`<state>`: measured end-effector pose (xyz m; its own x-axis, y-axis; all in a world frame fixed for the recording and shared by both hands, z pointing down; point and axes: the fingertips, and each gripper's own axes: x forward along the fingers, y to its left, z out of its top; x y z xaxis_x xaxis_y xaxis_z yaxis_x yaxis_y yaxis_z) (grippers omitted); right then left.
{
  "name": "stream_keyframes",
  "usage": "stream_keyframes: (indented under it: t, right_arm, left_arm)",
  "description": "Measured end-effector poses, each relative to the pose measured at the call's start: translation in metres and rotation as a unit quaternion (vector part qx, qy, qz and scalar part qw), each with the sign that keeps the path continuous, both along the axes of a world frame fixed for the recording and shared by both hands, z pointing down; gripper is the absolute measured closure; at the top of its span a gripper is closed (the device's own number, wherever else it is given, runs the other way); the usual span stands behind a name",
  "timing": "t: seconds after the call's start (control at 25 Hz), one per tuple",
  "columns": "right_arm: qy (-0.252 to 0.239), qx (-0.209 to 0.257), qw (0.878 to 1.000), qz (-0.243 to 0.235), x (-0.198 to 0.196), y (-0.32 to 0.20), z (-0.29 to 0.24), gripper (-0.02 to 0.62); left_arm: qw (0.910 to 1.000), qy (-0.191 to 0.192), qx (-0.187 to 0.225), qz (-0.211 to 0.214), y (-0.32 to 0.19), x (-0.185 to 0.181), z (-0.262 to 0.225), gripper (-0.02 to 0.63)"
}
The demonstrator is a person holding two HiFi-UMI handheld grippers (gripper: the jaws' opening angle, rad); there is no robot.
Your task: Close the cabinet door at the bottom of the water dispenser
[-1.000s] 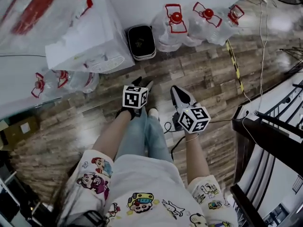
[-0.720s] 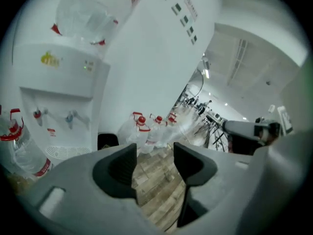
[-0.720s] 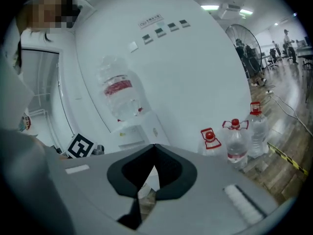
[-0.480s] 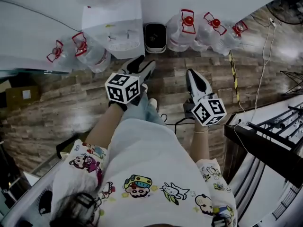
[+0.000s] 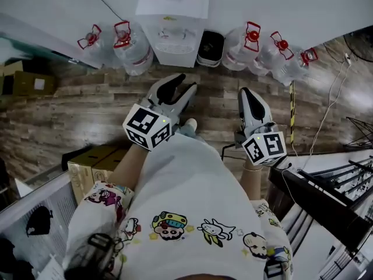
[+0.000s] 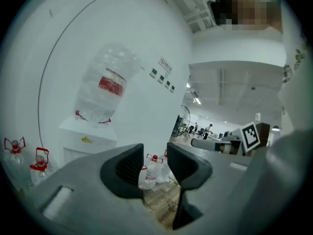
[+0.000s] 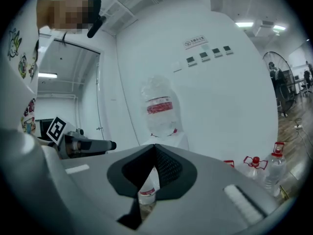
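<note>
Wood-plank floor (image 5: 76,115) running up to a plain white wall (image 5: 291,4), open office space further off in the left gripper view. The dispenser (image 5: 173,37) stands against that wall, straight ahead of the person, with a big clear bottle (image 6: 105,89) with a red label upside down on top. I can't make out its bottom door: the head view looks down on it from above, and in both gripper views the tongs' own bodies cover the lower half.

Black rack (image 5: 326,197) at the right edge, two cardboard boxes (image 5: 96,165) on the floor at the person's left. Clear jugs with red caps line the wall: two left of the dispenser (image 5: 131,45), three to its right (image 5: 277,51). Whether there's water in them, can't tell. A small black bin (image 5: 210,48) sits between the dispenser and the right-hand jugs, and the inside is just dark.

Both tongs are held up, well apart from the dispenser. Left tongs (image 5: 179,87) are closing, jaws apart with nothing between them, just jugs and floor through the gap. Right tongs (image 5: 249,95) are clenched on nothing.
</note>
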<state>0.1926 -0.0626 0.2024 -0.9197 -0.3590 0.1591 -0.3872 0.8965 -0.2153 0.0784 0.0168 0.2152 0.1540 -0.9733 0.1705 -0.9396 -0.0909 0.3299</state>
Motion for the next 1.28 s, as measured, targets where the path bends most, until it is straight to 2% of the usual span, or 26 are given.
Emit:
stream_keyframes:
  t: [0.24,0.36,0.52,0.68,0.96,1.28]
  right_arm:
    - [-0.015,0.038,0.998,-0.053,-0.042,0.035,-0.024,0.584]
    - [-0.021,0.040,0.996,-0.076,-0.066,0.055,-0.027,0.584]
    - [-0.026,0.036,0.995,-0.094,-0.100,0.081,-0.028,0.584]
    - [-0.024,0.030,0.995,-0.097,-0.131,0.104,-0.022,0.584]
    - [-0.018,0.025,0.996,-0.086,-0.164,0.134,-0.007,0.586]
    - [-0.013,0.035,0.996,-0.078,-0.173,0.146,-0.007,0.586]
  left_arm:
    - [0.9989,-0.021,0.019,-0.038,0.044,-0.026,-0.020,0.480]
    - [0.9979,-0.025,0.022,-0.055,0.065,-0.047,-0.023,0.496]
    - [0.9967,-0.032,0.019,-0.072,0.093,-0.077,-0.022,0.551]
    - [0.9963,-0.044,0.014,-0.072,0.117,-0.102,-0.019,0.605]
    - [0.9964,-0.050,0.008,-0.068,0.149,-0.136,-0.009,0.606]
    - [0.9954,-0.048,0.003,-0.083,0.163,-0.160,-0.001,0.606]
